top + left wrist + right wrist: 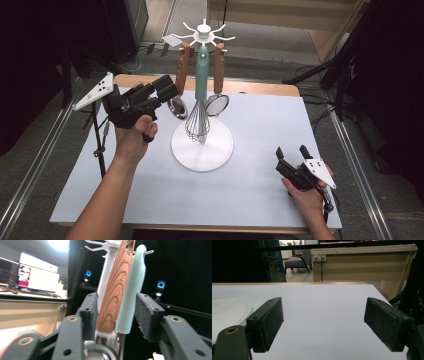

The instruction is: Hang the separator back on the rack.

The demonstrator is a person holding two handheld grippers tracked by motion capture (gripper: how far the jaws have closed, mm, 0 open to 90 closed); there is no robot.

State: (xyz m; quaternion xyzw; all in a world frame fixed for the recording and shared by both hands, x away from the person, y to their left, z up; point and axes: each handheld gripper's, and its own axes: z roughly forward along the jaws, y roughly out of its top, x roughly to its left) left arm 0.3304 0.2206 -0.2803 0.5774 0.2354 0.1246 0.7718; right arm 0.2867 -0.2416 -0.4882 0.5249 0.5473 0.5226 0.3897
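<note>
High view: my left claw, jaws spread, flanks the rack's wooden handle at the table's far left; right claw rests spread near right.

You're working at a pale tabletop with a wooden edge, set on a grey floor crossed by metal rails. Beyond you, a light wood desk carries a wall socket, with a grey armchair beside it. Lit monitors glow to one side; black curtains hang around.
</note>
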